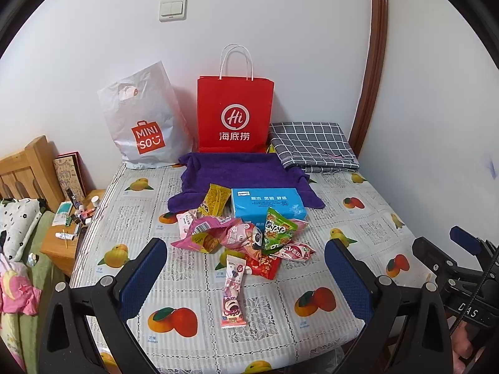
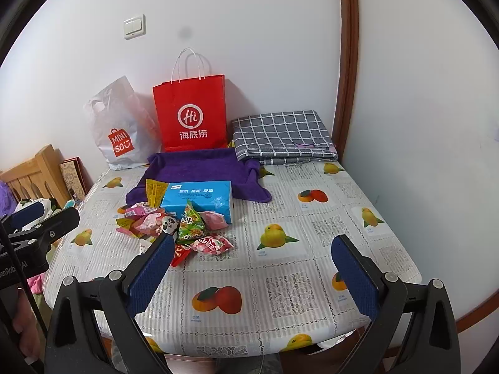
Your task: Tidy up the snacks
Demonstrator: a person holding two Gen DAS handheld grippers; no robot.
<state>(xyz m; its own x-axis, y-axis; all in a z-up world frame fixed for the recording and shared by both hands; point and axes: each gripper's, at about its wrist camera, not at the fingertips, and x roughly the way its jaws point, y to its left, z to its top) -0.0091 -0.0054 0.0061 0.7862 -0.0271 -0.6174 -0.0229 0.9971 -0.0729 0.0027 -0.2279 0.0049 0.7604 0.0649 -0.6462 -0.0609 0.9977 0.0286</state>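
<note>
A heap of snack packets lies mid-table: pink, green, yellow and red wrappers, with a long pink bar nearest me. Just behind the heap lie a blue tissue pack and a purple towel. My left gripper hovers open in front of the heap, nothing between its blue pads. My right gripper is open too, over bare tablecloth to the right of the heap. Each gripper shows at the edge of the other's view.
A red paper bag and a white plastic Miniso bag stand against the back wall. A folded grey checked cloth lies at the back right. A nightstand with small bottles sits left of the table.
</note>
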